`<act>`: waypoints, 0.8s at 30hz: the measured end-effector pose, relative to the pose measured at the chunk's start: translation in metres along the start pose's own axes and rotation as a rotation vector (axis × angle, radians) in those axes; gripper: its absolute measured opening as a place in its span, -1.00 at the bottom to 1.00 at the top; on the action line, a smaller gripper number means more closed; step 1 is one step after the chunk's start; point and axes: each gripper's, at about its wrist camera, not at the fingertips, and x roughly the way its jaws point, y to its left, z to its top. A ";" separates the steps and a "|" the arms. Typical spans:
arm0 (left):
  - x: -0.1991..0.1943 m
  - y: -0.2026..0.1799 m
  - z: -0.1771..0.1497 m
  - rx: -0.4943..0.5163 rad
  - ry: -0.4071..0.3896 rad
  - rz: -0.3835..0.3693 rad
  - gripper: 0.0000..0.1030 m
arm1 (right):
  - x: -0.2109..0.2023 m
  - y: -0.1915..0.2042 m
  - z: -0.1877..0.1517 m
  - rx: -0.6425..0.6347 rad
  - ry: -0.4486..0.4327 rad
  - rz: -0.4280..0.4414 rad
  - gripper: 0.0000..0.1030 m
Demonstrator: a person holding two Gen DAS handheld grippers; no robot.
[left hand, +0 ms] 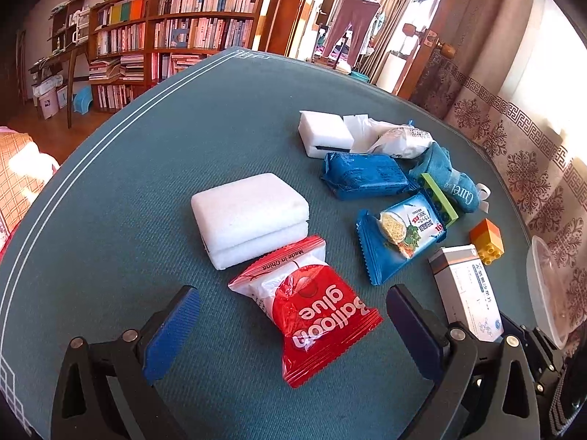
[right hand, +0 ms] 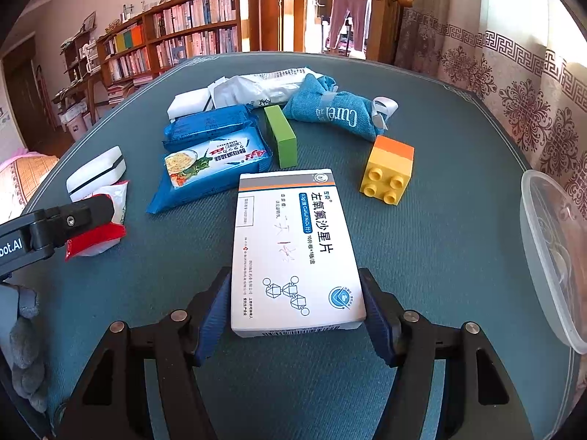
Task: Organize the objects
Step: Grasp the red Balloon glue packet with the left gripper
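My right gripper (right hand: 295, 275) is shut on the near end of a white medicine box (right hand: 293, 242), its blue pads pressed against the box's two long sides. The box lies flat on the teal tablecloth (right hand: 440, 256). In the left wrist view my left gripper (left hand: 293, 293) stands open around a red and white balloon glue packet (left hand: 315, 322). The packet lies between the fingers, and both pads are well clear of it. A folded white sponge (left hand: 249, 216) touches the packet's far end.
Behind the box lie a blue noodle packet (right hand: 212, 165), a dark blue packet (right hand: 209, 124), a green block (right hand: 280, 135), a yellow and orange brick (right hand: 389, 170) and a teal pouch (right hand: 330, 106). A clear plastic container (right hand: 550, 242) stands at the right table edge.
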 end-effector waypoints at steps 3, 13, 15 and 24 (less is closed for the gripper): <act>0.007 -0.002 0.002 -0.010 0.017 0.025 1.00 | 0.000 0.001 -0.001 -0.002 -0.003 -0.003 0.30; 0.003 -0.003 -0.005 0.047 -0.004 0.111 0.26 | -0.001 0.001 -0.002 -0.003 -0.007 -0.003 0.31; 0.000 -0.003 -0.007 0.060 -0.005 0.117 0.10 | -0.001 0.000 -0.002 0.000 -0.007 -0.001 0.32; -0.006 -0.007 -0.015 0.104 -0.007 0.096 0.03 | 0.002 0.000 0.003 0.005 -0.014 0.001 0.40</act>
